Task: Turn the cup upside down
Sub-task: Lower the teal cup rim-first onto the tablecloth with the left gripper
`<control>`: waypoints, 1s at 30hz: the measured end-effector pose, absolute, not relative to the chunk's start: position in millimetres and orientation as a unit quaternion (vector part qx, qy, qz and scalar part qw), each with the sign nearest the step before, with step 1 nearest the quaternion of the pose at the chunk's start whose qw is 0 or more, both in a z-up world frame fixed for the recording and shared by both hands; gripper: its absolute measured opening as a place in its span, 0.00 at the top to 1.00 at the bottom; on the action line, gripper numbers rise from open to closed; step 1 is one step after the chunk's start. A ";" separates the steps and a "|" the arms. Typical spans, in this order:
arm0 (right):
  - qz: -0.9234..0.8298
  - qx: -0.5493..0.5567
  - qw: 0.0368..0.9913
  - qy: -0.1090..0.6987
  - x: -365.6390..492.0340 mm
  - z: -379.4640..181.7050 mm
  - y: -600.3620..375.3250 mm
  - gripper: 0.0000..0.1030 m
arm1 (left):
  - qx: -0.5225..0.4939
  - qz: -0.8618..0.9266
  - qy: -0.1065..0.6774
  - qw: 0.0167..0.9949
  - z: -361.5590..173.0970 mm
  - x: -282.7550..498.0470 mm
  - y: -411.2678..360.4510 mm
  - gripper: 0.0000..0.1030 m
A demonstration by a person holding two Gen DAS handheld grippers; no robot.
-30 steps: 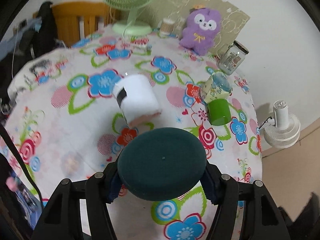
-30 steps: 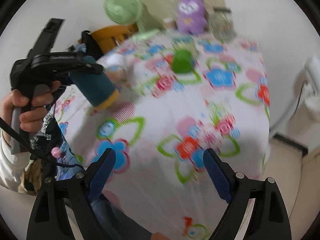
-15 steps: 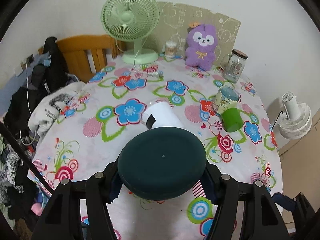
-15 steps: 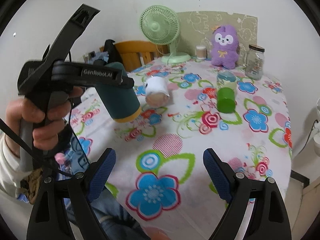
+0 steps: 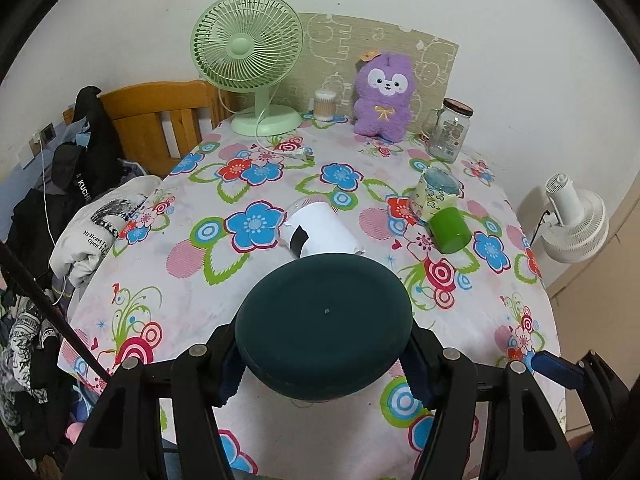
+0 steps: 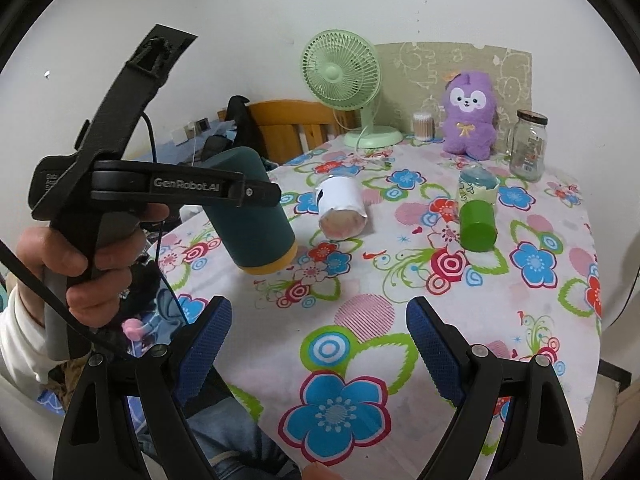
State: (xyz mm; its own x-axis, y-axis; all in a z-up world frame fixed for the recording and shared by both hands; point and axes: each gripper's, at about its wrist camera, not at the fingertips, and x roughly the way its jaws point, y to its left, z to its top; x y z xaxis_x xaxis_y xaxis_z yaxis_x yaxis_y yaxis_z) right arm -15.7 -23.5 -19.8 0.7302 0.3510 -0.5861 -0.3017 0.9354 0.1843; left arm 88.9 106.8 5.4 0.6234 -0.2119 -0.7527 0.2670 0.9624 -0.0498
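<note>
We hold the dark teal cup [image 6: 252, 210] in the air above the near left edge of the counter [image 6: 460, 320], its flat base turned up toward the left wrist camera and its yellow rim tipped down and to the right. That tilt suits the task: with the mouth already facing the cloth, we judge the flip mostly done and only the setting-down left. The left gripper [image 5: 323, 364] has its jaws pinching the cup across its upper body, close to the base, which leaves the rim free to meet the counter without the fingers getting in the way. In the left wrist view the cup's base [image 5: 323, 320] fills the space between the blue pads.

The right gripper [image 6: 320, 344] hangs low over the near edge with its jaws spread and nothing between them; we keep it clear, as one grip is enough here.

Farther out, a white cup [image 6: 343, 210] lies on its side mid-counter, and a green cup [image 6: 478, 226] sits to its right, both well apart from the landing spot beneath us. A green fan [image 6: 344, 80], a purple plush toy [image 6: 470, 114] and a glass jar [image 6: 528, 144] line the far edge.
</note>
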 end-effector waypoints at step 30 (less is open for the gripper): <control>0.189 0.037 0.917 0.350 -4.8 -39.4 -16.5 0.12 | 0.020 -0.129 0.471 0.873 -43.5 99.2 115.1 0.34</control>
State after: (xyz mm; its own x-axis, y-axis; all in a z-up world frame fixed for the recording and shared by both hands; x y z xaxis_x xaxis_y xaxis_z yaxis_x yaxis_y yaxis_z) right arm -4.8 -16.5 -39.4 0.6831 0.3723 -0.6283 -0.3208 0.9258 0.1998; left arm 99.2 115.1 -43.5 0.5233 -0.2071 -0.8266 0.2438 0.9659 -0.0876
